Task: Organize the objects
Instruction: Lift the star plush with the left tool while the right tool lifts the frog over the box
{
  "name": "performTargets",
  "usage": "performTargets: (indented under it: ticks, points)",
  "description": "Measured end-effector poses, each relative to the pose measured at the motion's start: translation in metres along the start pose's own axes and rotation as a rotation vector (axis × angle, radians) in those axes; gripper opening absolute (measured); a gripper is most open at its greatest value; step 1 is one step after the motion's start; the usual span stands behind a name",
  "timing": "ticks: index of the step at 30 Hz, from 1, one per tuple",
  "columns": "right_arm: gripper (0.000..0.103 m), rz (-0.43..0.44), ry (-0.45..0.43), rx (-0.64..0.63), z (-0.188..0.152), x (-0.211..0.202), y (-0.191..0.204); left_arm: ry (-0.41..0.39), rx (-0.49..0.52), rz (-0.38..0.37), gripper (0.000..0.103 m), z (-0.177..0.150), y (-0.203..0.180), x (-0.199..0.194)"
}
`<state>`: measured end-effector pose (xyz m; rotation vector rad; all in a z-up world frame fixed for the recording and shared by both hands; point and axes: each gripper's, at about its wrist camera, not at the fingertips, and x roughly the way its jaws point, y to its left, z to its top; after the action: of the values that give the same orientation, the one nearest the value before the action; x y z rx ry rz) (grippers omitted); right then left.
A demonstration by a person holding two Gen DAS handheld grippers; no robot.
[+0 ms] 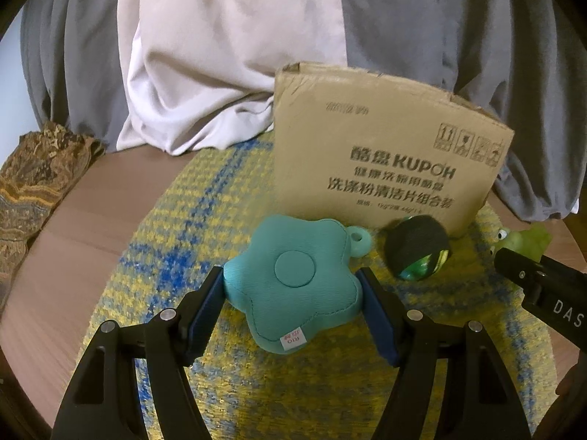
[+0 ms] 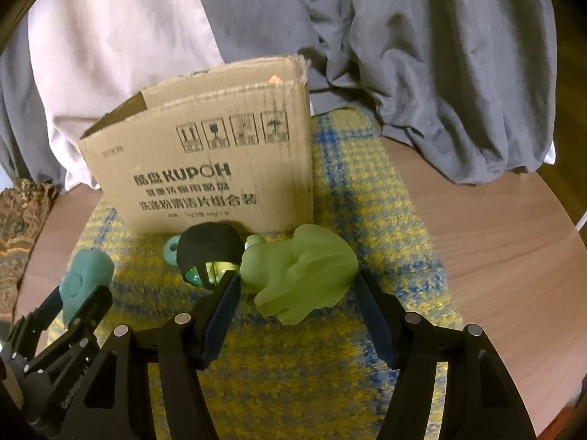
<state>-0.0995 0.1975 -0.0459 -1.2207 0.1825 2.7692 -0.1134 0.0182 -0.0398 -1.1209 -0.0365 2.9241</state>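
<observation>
Now | teal star cushion (image 1: 293,286): plump, stitched, round centre patch, white tag

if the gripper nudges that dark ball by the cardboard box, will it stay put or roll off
The dark ball looks round with nothing bracing it, so a nudge would probably send it rolling. The woven mat beneath may slow it. The cardboard box right behind it would likely stop a push that way.

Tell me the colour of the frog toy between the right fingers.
Pale translucent green frog toy; clearest in the right wrist view.
</observation>
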Motion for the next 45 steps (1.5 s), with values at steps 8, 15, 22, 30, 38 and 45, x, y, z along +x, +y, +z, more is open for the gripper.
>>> performTargets:
  ticks: [8,15,22,30,38,45]
  points:
    - [0.064,0.005,-0.046,0.002,0.012,-0.021,-0.005,-0.039,0.012,-0.014,0.071,0.014,-0.007,-0.017]
    - [0.064,0.007,-0.083,0.003,0.025,-0.037,-0.008,-0.065,0.019,-0.027,0.071,0.029,-0.012,-0.027]
    - [0.064,0.013,-0.112,0.005,0.035,-0.050,-0.008,-0.094,0.029,-0.038,0.071,0.043,-0.015,-0.037]
    - [0.064,0.018,-0.155,-0.002,0.053,-0.065,-0.004,-0.129,0.030,-0.055,0.071,0.064,-0.017,-0.046]
    - [0.064,0.022,-0.186,-0.001,0.071,-0.075,0.001,-0.158,0.038,-0.063,0.071,0.086,-0.020,-0.052]
    - [0.064,0.027,-0.205,-0.005,0.087,-0.080,0.003,-0.180,0.046,-0.065,0.071,0.104,-0.023,-0.054]
